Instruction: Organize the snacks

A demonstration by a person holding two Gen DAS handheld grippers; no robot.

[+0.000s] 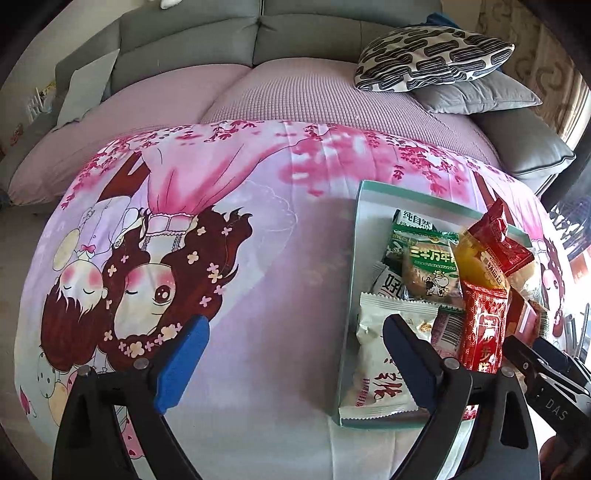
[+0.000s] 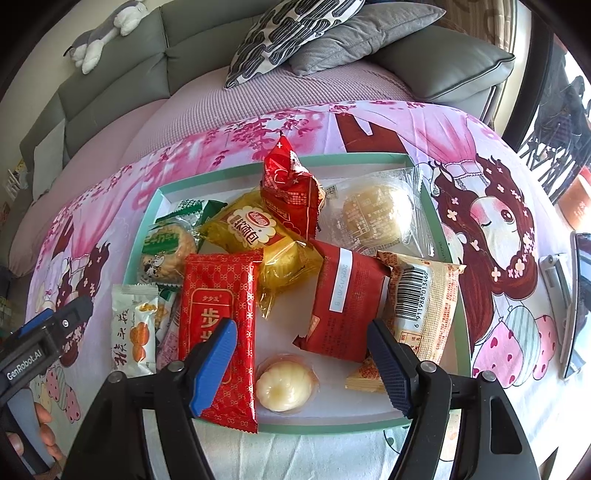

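A shallow green-rimmed tray point(image 2: 229, 173) lies on the pink cartoon cloth and holds several snack packets. Among them are a long red packet point(image 2: 218, 314), a yellow bread pack point(image 2: 258, 236), a dark red packet point(image 2: 343, 295), a barcode packet point(image 2: 424, 295), a clear-wrapped cake point(image 2: 373, 214), a green biscuit pack point(image 2: 166, 247) and a round jelly point(image 2: 284, 384). My right gripper point(image 2: 301, 362) is open and empty above the tray's near edge, over the jelly. My left gripper point(image 1: 291, 362) is open and empty over bare cloth, left of the tray point(image 1: 360, 221). A white packet point(image 1: 380, 354) lies by its right finger.
A grey sofa point(image 1: 221, 40) with a pink cover and patterned cushion point(image 1: 432, 59) stands behind the table. A plush toy point(image 2: 103, 33) lies on the sofa back. A phone and a metal object point(image 2: 557, 280) lie at the table's right edge.
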